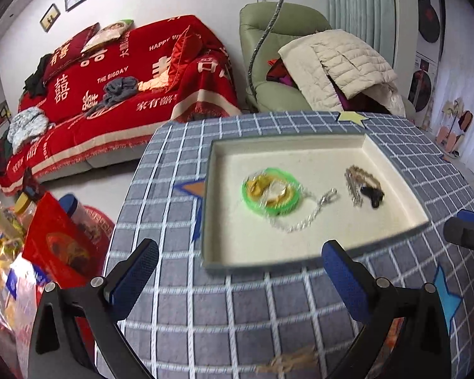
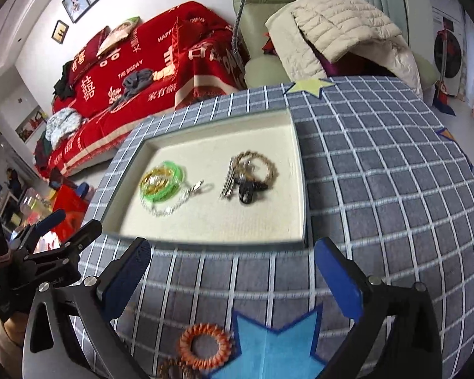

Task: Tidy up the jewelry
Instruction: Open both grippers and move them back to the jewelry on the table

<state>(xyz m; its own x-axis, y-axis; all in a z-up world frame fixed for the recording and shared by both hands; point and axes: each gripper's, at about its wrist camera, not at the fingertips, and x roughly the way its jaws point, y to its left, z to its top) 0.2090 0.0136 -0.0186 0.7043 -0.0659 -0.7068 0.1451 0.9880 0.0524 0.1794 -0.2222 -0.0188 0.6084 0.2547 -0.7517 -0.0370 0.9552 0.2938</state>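
Covering most of both views, a grey checked tablecloth (image 1: 224, 309) with white grid lines spreads over the table, with felt stars sewn on it: a yellow star (image 2: 311, 87) at the far edge and a blue star (image 2: 275, 344) close to the right camera. Behind the table, at ten o'clock in both views, a sofa under a red throw (image 1: 132, 72) fills the room, and a pale green armchair (image 1: 268, 60) with a cream quilted jacket (image 1: 344, 63) stands at twelve to one o'clock.

On the cloth sits a shallow tray (image 1: 287, 148) with a cream lining. Inside it, the left side holds a green bangle (image 1: 270, 194) with gold pieces within its ring and a silver chain (image 1: 303, 218) trailing toward four o'clock. The right side holds a gold-toned chain (image 2: 262, 165) heaped with a black clip (image 2: 248, 191).

Only the right wrist view shows an orange coil hair tie (image 2: 203, 345) lying on the cloth at six o'clock, outside the tray, just left of the blue star, with a darker ring partly cut off below it. The left view shows only a blurred tan shape there.

The left gripper (image 1: 240, 271) hangs over the cloth near the tray's front rim, jaws spread wide, nothing between them. The right gripper (image 2: 233, 271) is likewise fully spread and empty.
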